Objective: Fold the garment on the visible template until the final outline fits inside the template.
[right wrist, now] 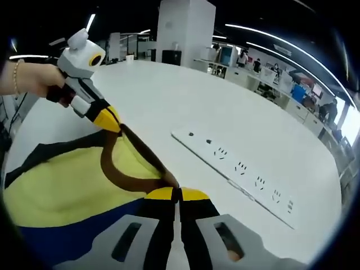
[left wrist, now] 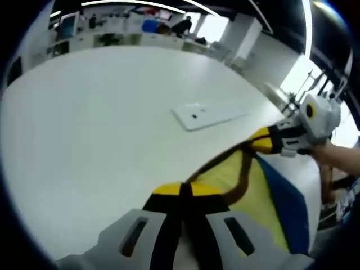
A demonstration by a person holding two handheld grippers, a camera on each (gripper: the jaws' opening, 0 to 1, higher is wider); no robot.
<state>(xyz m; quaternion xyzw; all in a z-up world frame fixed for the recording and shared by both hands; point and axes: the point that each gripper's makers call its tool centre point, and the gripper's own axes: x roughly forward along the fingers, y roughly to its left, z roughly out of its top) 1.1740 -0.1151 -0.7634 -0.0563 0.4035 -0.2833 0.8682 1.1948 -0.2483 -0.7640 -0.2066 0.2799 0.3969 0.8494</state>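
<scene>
You are holding the yellow and blue garment (right wrist: 67, 185) up over the white table (left wrist: 101, 140), near the power strip (right wrist: 242, 169), to stretch its brown collar edge flat; that edge is running gripper to gripper. Your left gripper (left wrist: 181, 190) and right gripper (right wrist: 177, 194) are both pinching it tight.
</scene>
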